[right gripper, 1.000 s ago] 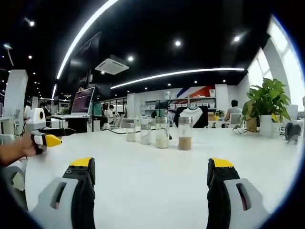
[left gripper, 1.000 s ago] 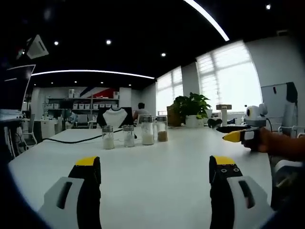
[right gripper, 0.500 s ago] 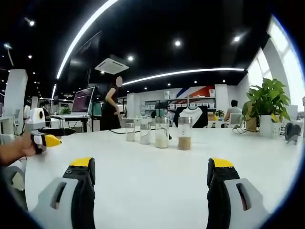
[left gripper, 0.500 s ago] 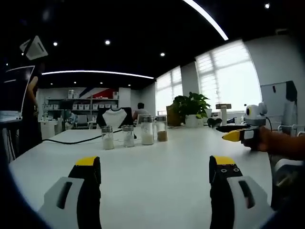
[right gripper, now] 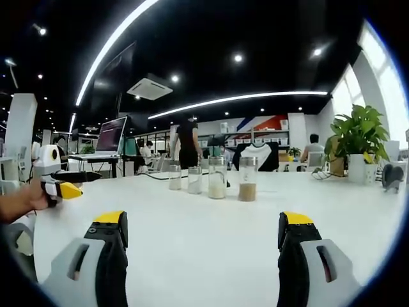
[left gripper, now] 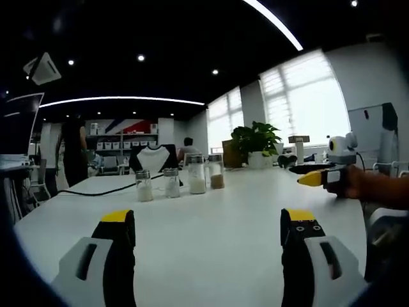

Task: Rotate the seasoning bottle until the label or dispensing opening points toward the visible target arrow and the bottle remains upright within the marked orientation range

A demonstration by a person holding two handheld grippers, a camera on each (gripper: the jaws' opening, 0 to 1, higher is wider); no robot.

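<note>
Several glass seasoning bottles stand upright in a row on the white table [left gripper: 211, 224]. The tallest clear one holds white powder [left gripper: 197, 174] [right gripper: 217, 178]; beside it a bottle with brown seasoning [left gripper: 217, 173] [right gripper: 247, 180]; two small ones with white contents [left gripper: 145, 185] [right gripper: 175, 177]. My left gripper [left gripper: 208, 224] is open, low over the table, well short of the bottles. My right gripper [right gripper: 201, 224] is open too, nothing between its jaws. The right gripper [left gripper: 319, 180] enters the left gripper view from the right, held by a hand; the left gripper [right gripper: 61, 188] enters the right gripper view from the left.
A black cable [left gripper: 105, 189] runs across the table behind the bottles. A potted plant [left gripper: 257, 144] [right gripper: 359, 141] stands at the far right. A person [right gripper: 187, 147] walks in the background beyond the table. Shelves and a laptop [right gripper: 110, 137] lie further back.
The person in the background has walked to the right behind the table. Both grippers and the bottles stay where they were; the left gripper view tilted slightly.
</note>
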